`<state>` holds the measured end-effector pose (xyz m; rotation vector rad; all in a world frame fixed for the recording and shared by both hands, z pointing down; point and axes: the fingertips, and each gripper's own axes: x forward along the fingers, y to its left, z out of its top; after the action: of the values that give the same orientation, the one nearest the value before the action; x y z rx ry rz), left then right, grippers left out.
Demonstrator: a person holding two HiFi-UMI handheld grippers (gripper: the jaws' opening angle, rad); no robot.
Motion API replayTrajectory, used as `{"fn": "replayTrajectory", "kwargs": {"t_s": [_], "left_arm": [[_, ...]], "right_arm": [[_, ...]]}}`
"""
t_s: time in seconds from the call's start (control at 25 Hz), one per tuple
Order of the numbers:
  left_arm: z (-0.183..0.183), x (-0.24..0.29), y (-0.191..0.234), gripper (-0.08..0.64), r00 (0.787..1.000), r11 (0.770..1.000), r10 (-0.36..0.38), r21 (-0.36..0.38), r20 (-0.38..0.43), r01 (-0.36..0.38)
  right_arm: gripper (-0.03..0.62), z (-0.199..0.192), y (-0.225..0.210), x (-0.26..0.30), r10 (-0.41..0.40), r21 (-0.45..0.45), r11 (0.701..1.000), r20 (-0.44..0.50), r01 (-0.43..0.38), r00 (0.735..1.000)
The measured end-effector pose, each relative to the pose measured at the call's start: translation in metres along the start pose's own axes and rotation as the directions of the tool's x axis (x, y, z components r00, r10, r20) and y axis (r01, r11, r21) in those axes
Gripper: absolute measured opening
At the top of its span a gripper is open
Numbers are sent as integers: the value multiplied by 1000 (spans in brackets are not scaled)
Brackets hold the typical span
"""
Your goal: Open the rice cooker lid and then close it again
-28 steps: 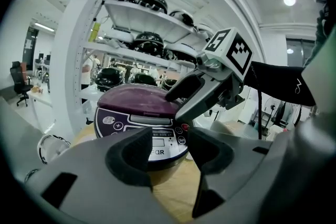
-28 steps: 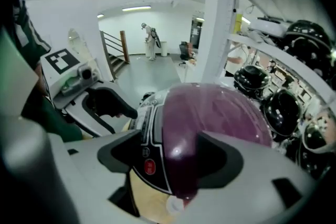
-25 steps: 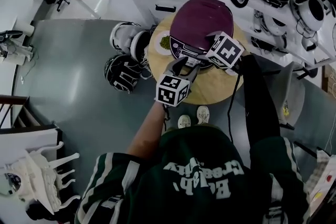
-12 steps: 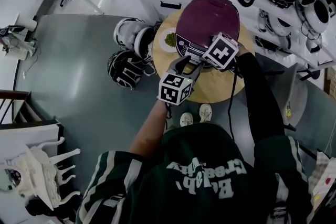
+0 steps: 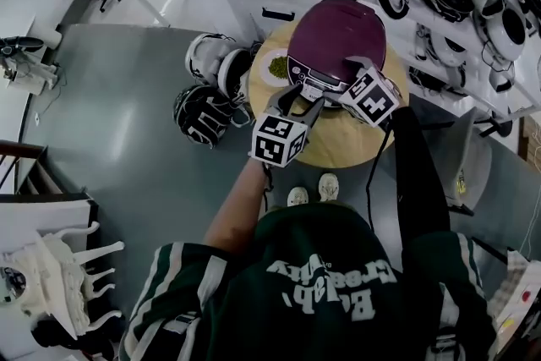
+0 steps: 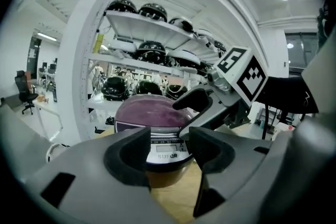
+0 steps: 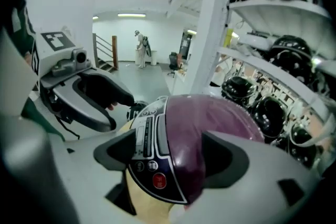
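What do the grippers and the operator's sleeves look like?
Left gripper and right gripper: grey plastic, thick fingers dark inside, jaws opening, gripping nothing. Each carries a white cube with black square markers. Black cable trails from the right one. Right sleeve black; jersey dark green, white-striped.

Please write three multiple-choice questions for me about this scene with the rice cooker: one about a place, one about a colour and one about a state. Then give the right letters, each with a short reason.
1. Where is the small plate with green contents?
A. on the floor
B. on the round table, beside the rice cooker
C. on a shelf

2. What colour is the cooker's lid?
A. white
B. green
C. purple

3. In what state is the lid?
A. closed
B. raised fully
C. taken off and lying on the table

Answers:
1 B: the head view shows it on the wood, at the picture's left of the cooker.
2 C: every view shows a purple top.
3 A: it sits flat on the cooker's body.
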<state>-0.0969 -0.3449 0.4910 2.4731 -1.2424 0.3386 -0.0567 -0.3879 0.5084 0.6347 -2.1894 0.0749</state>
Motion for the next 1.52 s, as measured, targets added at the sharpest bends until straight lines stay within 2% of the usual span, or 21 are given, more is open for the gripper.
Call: {"fn": "replayTrajectory", "kwargs": {"t_s": [0.12, 0.24, 0.36, 0.52, 0.64, 0.84, 0.92, 0.96, 1.0, 1.04, 1.16, 1.52], "left_arm": [[24, -9, 4, 232, 999, 999, 10, 32, 45, -12], [49, -21, 5, 232, 995, 996, 25, 77, 98, -33], [69, -33, 3, 232, 989, 991, 31, 128, 145, -50], [93, -54, -5, 232, 977, 982, 22, 178, 210, -60], [101, -70, -14, 232, 970, 972, 4, 226, 244, -61], [106, -90, -28, 232, 955, 962, -16, 265, 297, -66], [108, -96, -29, 198, 948, 956, 4, 276, 319, -96], [109, -98, -27, 98, 945, 953, 22, 279, 327, -118], [108, -101, -25, -2, 943, 951, 36, 279, 332, -135], [107, -103, -24, -2, 941, 951, 42, 277, 335, -141], [102, -107, -24, -2, 942, 953, 40, 270, 333, -136], [101, -104, -19, -2, 940, 954, 54, 260, 336, -147]], "right_arm": [[399, 18, -7, -24, -104, 80, 993, 159, 92, 982], [393, 36, -10, -56, -195, 198, 970, 310, 137, 931], [391, 50, -2, -85, -251, 263, 953, 420, 148, 872], [391, 60, 9, -117, -357, 309, 924, 494, 224, 793], [388, 58, 17, -134, -424, 351, 897, 507, 270, 750], [317, 51, 31, -148, -486, 384, 867, 509, 318, 711], [276, 47, 33, -153, -516, 396, 850, 495, 348, 699], [216, 43, 32, -157, -542, 406, 834, 480, 374, 690], [59, 39, 32, -162, -570, 419, 816, 463, 399, 678], [3, 36, 32, -166, -590, 433, 801, 452, 413, 669], [3, 31, 33, -171, -604, 466, 787, 447, 405, 659], [3, 21, 30, -174, -646, 454, 757, 406, 470, 647]]}}
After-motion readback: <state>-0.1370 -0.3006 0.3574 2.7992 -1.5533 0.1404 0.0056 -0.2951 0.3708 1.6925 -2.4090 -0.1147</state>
